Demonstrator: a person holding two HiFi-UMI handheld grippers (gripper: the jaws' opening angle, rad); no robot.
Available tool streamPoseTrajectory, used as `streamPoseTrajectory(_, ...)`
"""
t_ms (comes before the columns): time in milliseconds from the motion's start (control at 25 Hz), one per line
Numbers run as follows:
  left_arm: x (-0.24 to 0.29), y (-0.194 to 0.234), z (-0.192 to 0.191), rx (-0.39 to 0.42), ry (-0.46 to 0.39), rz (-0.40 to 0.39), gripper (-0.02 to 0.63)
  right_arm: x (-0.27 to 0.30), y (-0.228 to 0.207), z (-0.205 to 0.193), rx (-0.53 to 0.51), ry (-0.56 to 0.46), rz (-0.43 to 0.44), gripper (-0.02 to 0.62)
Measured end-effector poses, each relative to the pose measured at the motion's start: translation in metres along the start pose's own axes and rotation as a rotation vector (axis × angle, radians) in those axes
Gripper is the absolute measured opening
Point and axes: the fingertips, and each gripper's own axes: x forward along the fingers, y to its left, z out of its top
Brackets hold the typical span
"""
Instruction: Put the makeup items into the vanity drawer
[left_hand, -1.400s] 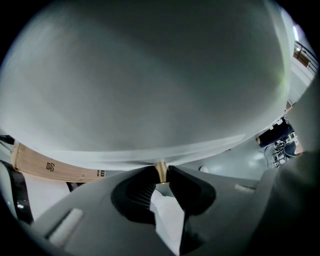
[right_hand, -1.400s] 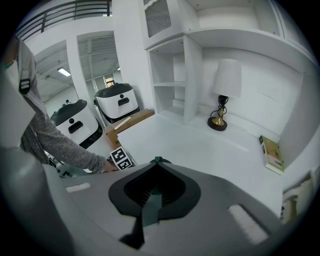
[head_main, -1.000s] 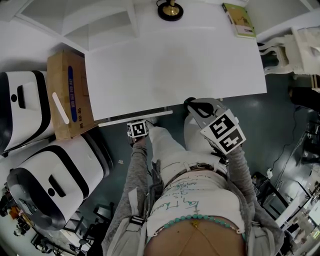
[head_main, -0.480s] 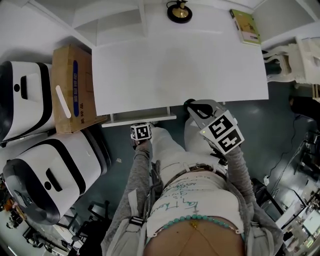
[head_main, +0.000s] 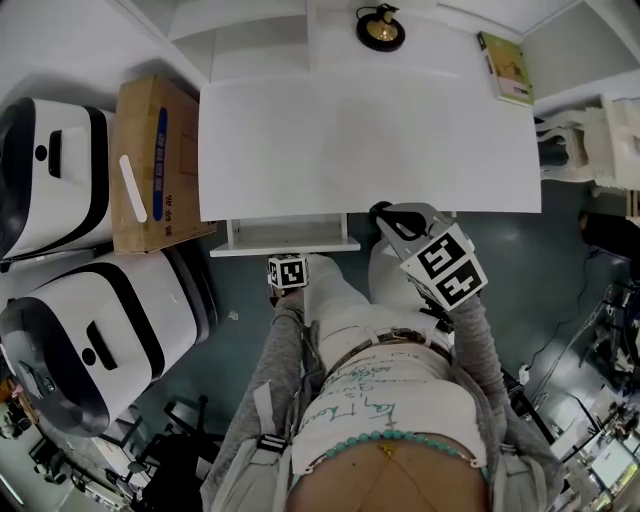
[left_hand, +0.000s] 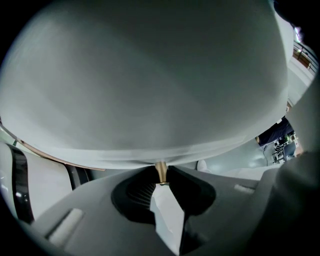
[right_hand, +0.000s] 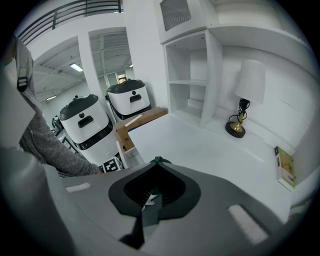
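The white vanity table (head_main: 370, 130) has its left front drawer (head_main: 285, 236) pulled partly out; the part of its inside that shows looks bare. My left gripper (head_main: 288, 257) is shut on the drawer's small brass knob (left_hand: 160, 170), and the white drawer front (left_hand: 150, 90) fills the left gripper view. My right gripper (head_main: 381, 211) hovers at the table's front edge, to the right of the drawer. It is shut on a small dark green item (right_hand: 156, 161) that peeks out at the tips. No other makeup items are in view.
A black-and-brass lamp (head_main: 381, 28) and a green book (head_main: 505, 68) sit at the back of the table. A cardboard box (head_main: 150, 165) and two white-and-black machines (head_main: 90, 330) stand to the left. White shelves (right_hand: 192, 80) rise behind the table.
The drawer has slid further out toward me, pulled by my left gripper on its knob. The right gripper has stayed at the table's front edge.
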Motion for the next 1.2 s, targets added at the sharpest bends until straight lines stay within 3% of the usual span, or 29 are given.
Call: streamPoseTrajectory(1200, -0.011, -0.002, -0.036, -0.015, 0.002, 0.025, 0.091, 0.061, 0.044, 0.032, -0.167, 0.055, 0.18, 0.028)
